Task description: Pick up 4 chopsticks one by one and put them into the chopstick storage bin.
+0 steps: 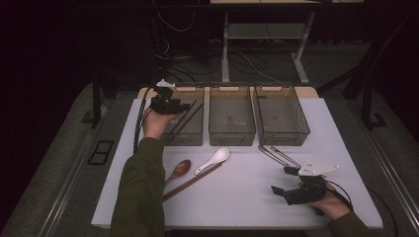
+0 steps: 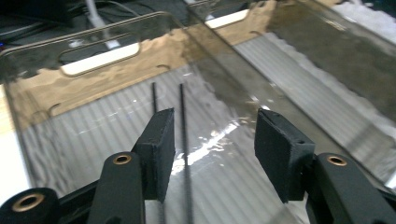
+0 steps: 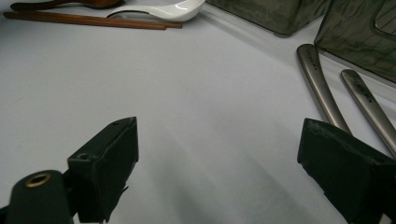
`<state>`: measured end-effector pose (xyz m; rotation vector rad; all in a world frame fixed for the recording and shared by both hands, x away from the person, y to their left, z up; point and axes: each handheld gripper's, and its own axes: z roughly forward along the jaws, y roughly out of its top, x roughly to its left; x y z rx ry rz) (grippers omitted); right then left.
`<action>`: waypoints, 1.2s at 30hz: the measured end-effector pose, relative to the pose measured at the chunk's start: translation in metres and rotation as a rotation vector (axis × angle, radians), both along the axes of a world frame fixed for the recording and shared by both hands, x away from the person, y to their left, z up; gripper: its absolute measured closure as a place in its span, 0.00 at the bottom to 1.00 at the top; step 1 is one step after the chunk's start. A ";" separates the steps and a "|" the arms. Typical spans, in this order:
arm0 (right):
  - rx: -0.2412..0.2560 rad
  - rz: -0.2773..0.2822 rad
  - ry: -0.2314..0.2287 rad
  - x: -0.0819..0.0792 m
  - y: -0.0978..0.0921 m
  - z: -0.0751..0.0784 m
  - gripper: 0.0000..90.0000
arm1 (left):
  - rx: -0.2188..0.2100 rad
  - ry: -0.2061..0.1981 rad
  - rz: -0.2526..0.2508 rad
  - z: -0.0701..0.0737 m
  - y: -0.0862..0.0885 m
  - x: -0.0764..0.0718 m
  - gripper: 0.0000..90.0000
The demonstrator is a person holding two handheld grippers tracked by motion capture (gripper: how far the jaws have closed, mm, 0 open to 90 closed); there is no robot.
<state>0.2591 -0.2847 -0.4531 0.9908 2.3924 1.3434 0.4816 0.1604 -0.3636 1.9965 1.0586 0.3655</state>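
Observation:
My left gripper (image 1: 178, 106) hangs open over the left clear bin (image 1: 170, 138). In the left gripper view its jaws (image 2: 212, 149) stand apart above two thin black chopsticks (image 2: 181, 107) lying on the bin's ribbed floor; the black chopsticks (image 1: 188, 116) are not held. Low over the white table (image 1: 237, 197) at the front right, my right gripper (image 1: 282, 180) is wide open with nothing between its jaws (image 3: 217, 158). Two metal utensil handles (image 3: 322, 88) lie just right of it, seen as metal utensils (image 1: 276, 155) in front of the right bin.
A middle bin (image 1: 231, 133) and a right bin (image 1: 282, 133) stand beside the left one at the back. A wooden spoon (image 1: 179, 169), a white ceramic spoon (image 1: 213, 160) and brown chopsticks (image 1: 192, 181) lie left of centre.

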 end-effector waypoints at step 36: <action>-0.001 0.019 0.006 0.000 0.000 0.000 0.15 | -0.054 -0.058 -0.199 0.010 -0.014 -0.100 0.20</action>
